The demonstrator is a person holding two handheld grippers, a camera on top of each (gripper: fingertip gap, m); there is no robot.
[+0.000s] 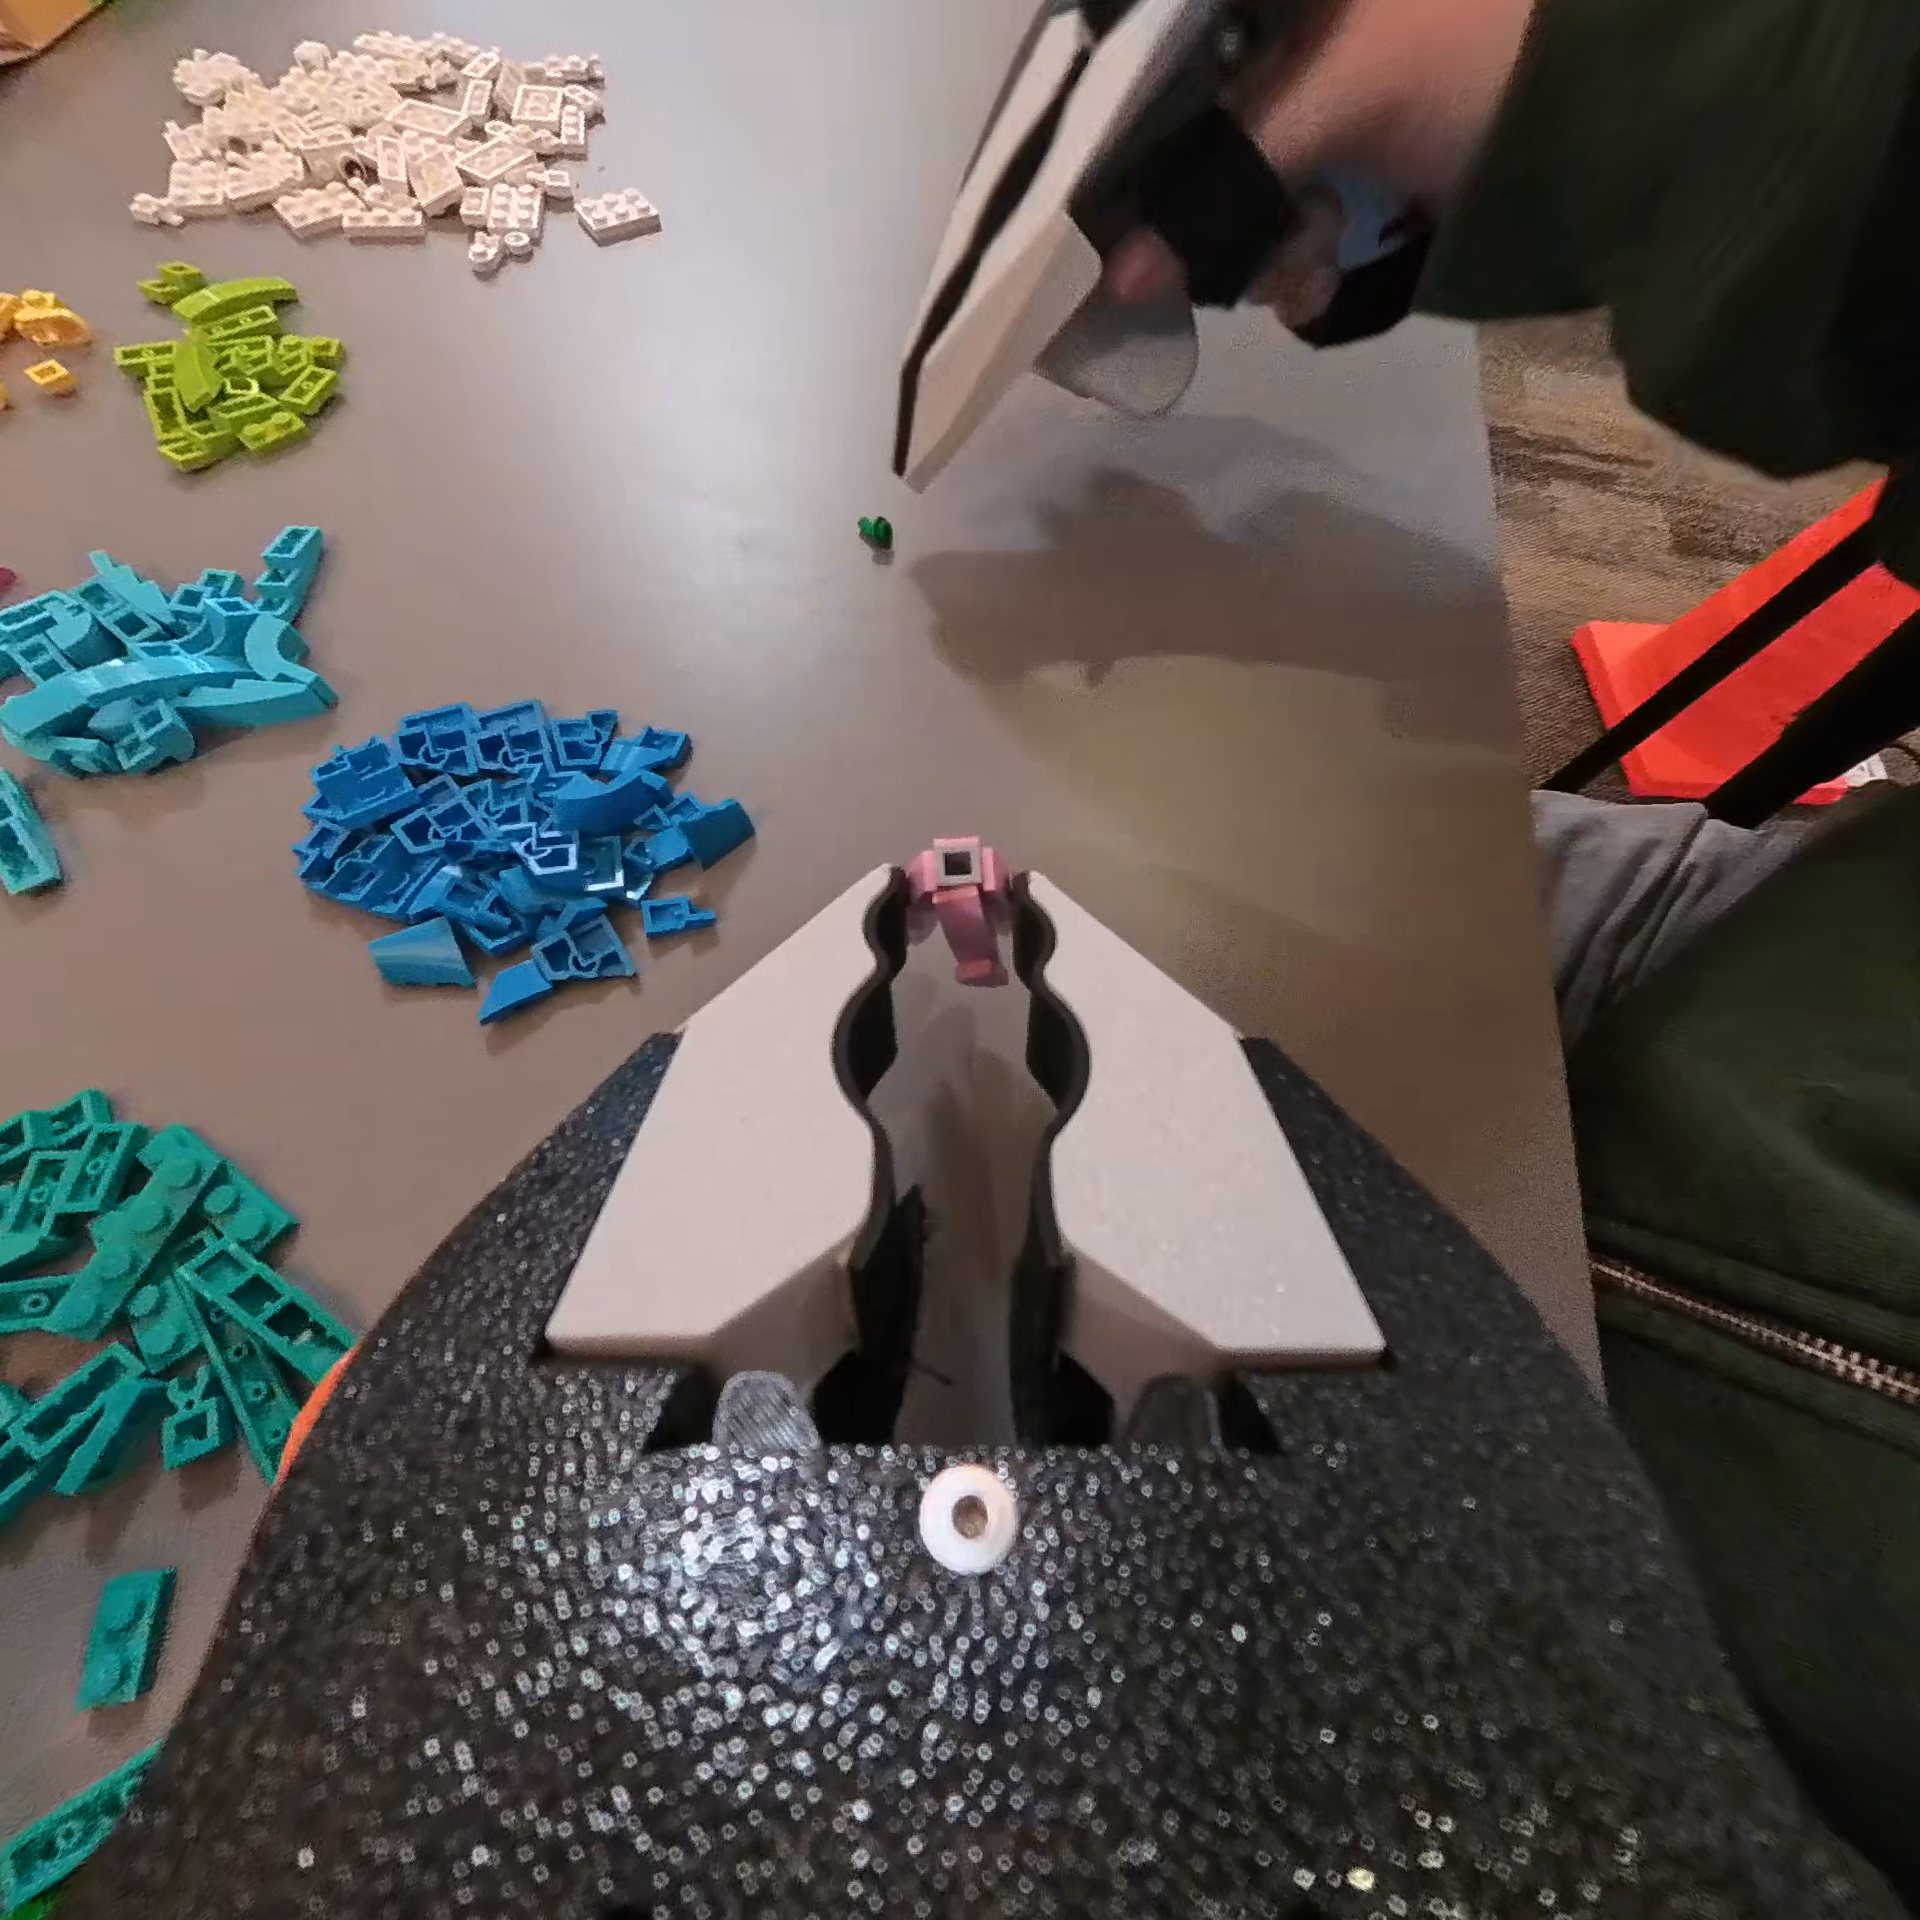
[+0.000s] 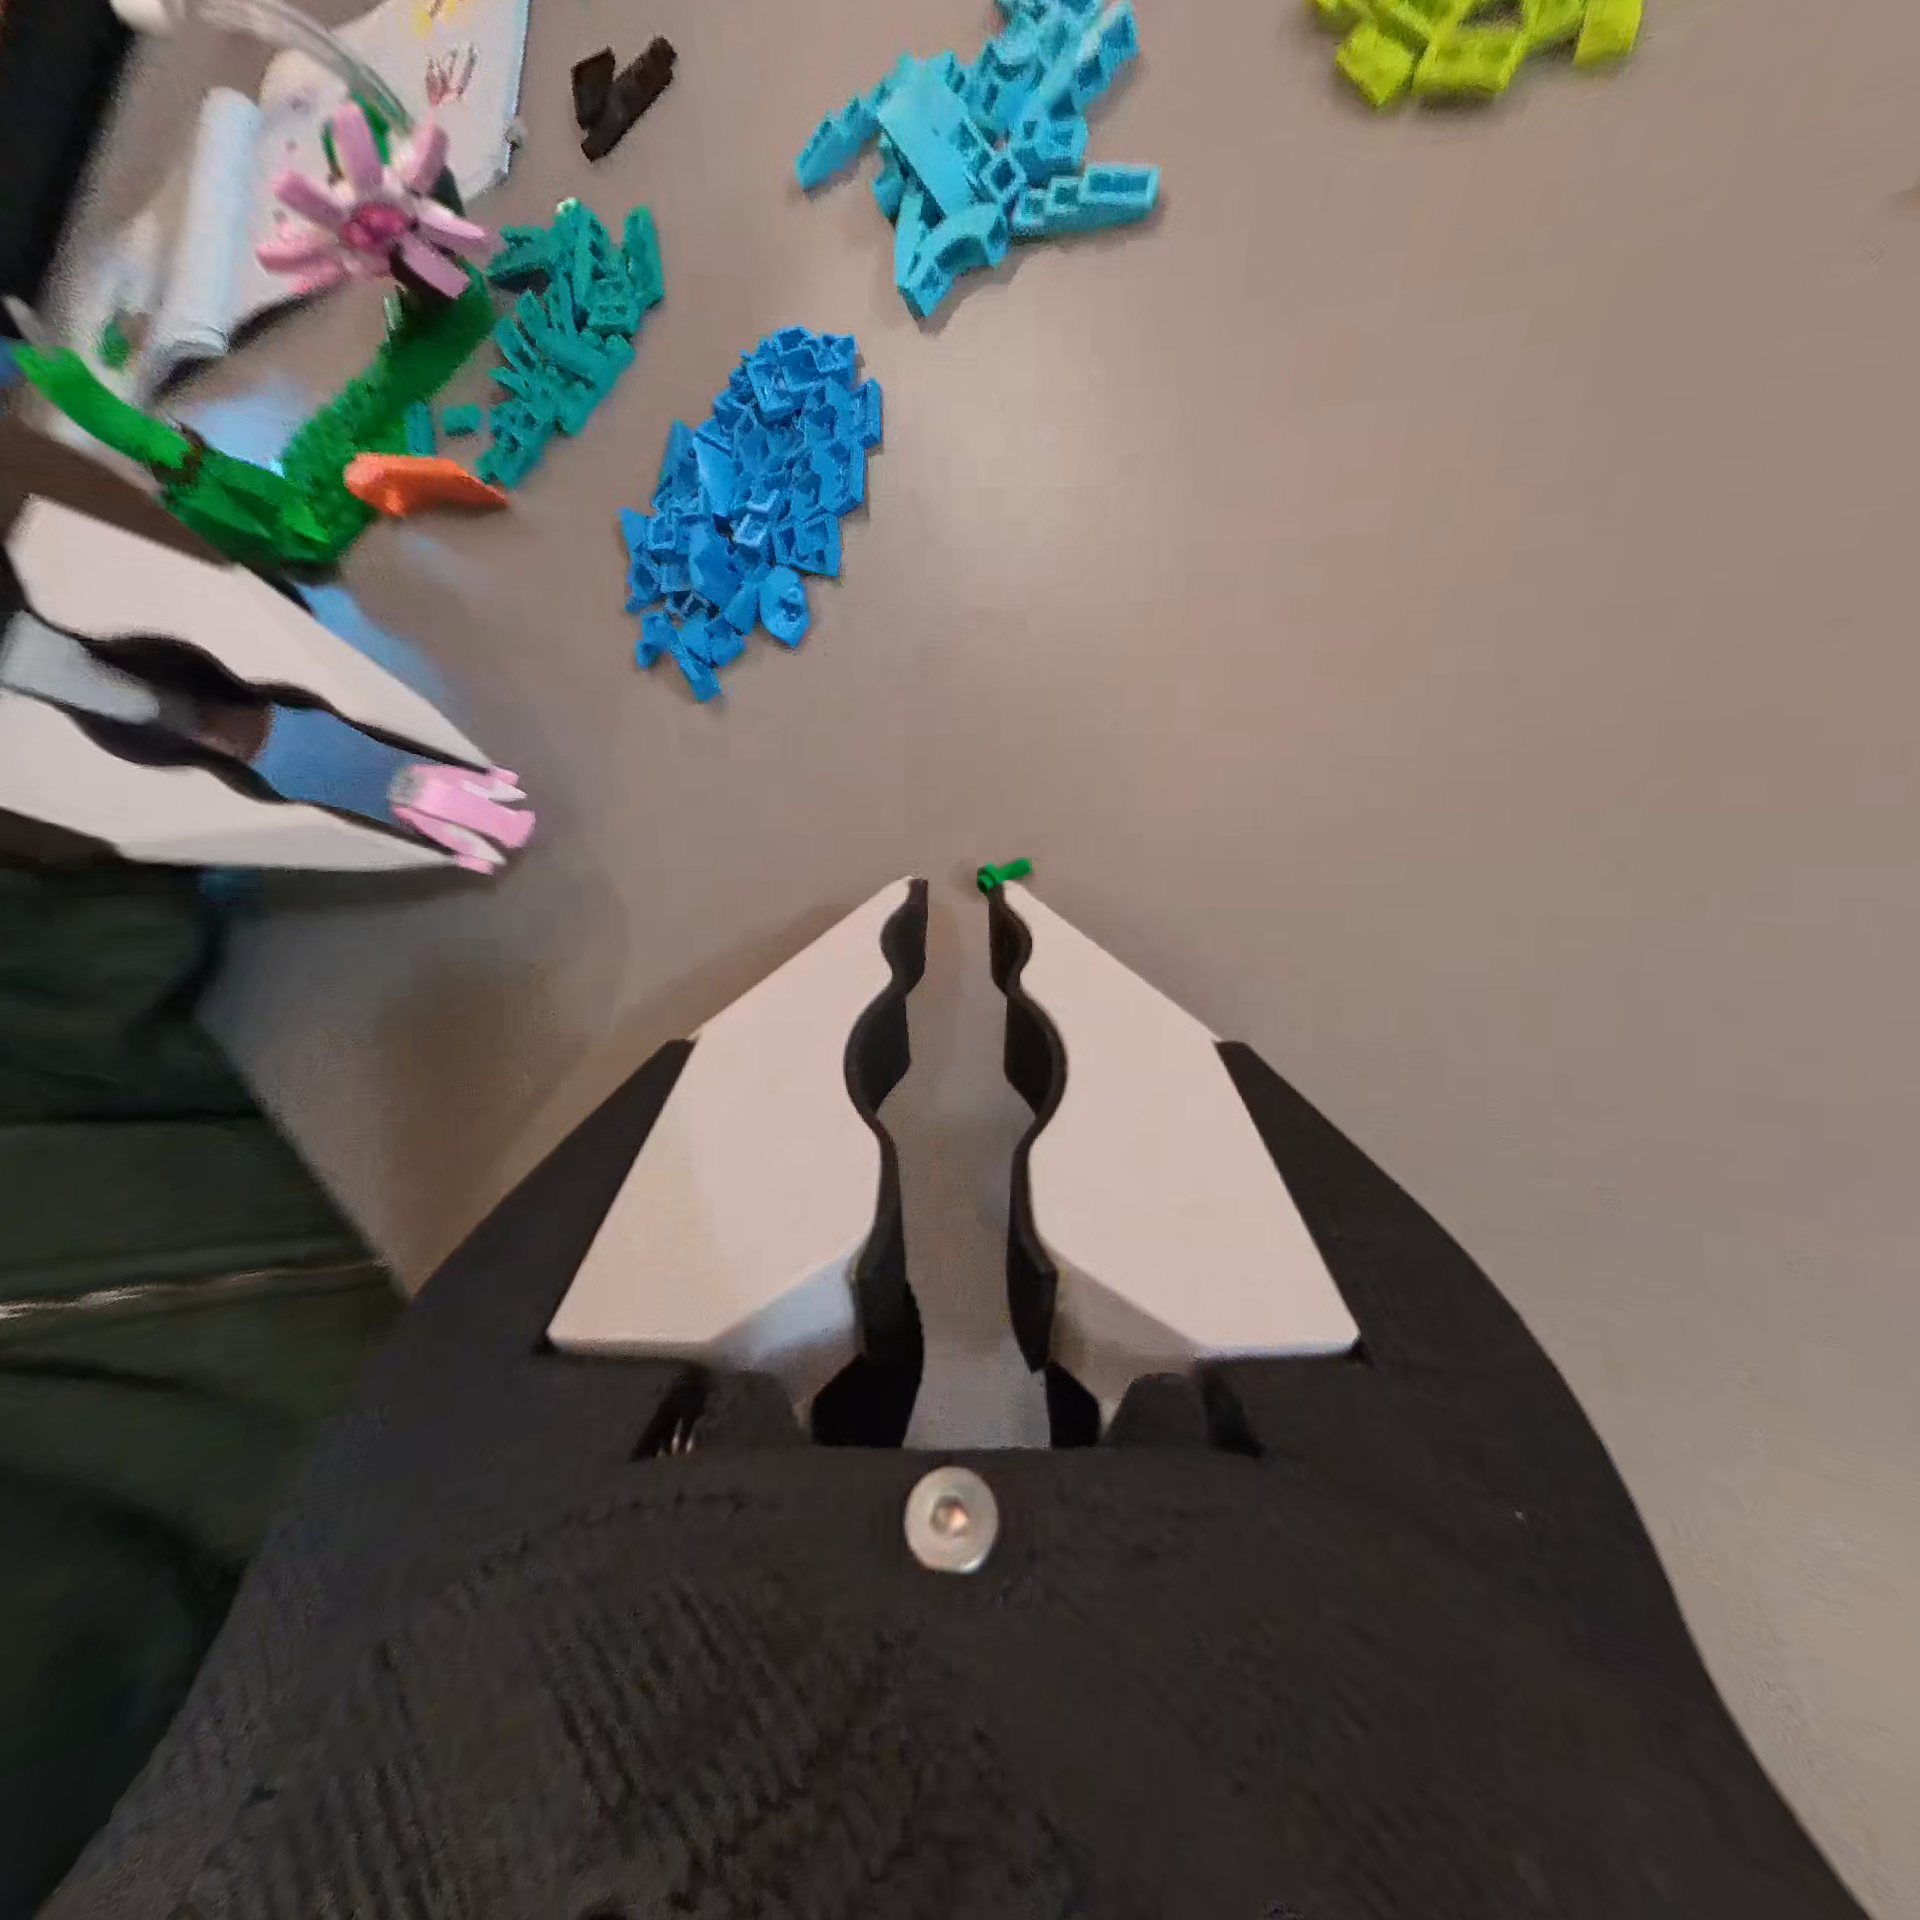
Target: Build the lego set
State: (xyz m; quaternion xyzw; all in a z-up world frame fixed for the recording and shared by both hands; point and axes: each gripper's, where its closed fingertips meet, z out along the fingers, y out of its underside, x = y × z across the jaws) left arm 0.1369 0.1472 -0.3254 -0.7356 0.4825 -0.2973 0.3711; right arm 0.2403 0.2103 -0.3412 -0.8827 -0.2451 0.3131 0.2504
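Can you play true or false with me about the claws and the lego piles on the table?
1. The left claw is holding a pink lego piece. True.
2. The right claw is squeezing the tiny green piece. False: that claw holds nothing, with a small gap between its tips; the green piece lies on the table just past its tip.
3. The white bricks are all snapped into a tower. False: they lie in a loose pile.
4. A dark blue pile sits left of the left claw. True.
5. A built pink flower shows in the right wrist view. True.
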